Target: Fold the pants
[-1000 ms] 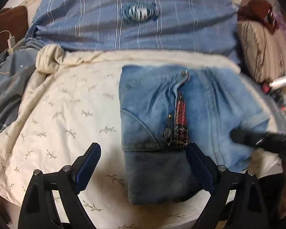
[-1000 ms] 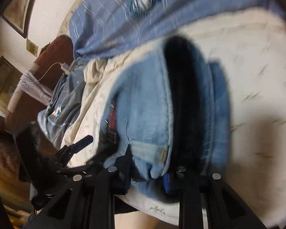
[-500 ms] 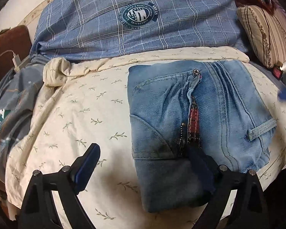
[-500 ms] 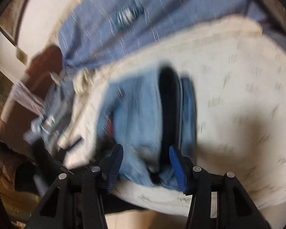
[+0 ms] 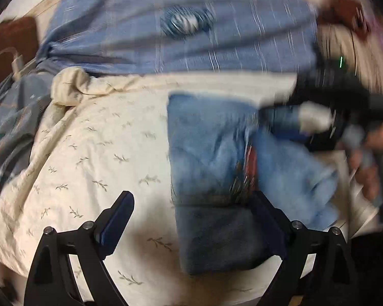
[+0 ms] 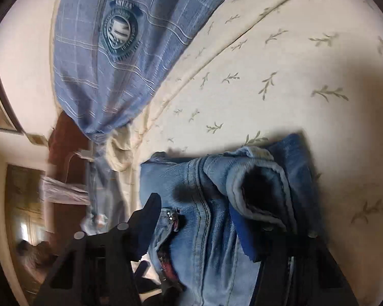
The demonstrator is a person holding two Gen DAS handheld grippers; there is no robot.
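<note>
The folded light blue jeans (image 5: pixel 217 158) lie on the cream leaf-print bedsheet (image 5: pixel 102 153). My left gripper (image 5: pixel 191 209) is open just in front of the jeans' near edge, its right finger over the denim. My right gripper (image 6: pixel 199 219) is open over the jeans (image 6: pixel 206 229), its jaws straddling the top layers near the fly and waistband; its right finger lies under a denim fold. In the left wrist view the right gripper (image 5: pixel 319 119) shows blurred over the jeans' far right corner.
A blue checked pillow (image 5: pixel 181 38) with a round badge lies at the head of the bed. Grey-blue bedding (image 5: pixel 10 132) is bunched at the left. A striped cushion (image 5: pixel 344 43) sits at the right. A dark wooden nightstand (image 6: pixel 63 142) stands beside the bed.
My right gripper opened wider and came in over the jeans, entering the left wrist view from the right. The left gripper stayed open and barely shifted.
</note>
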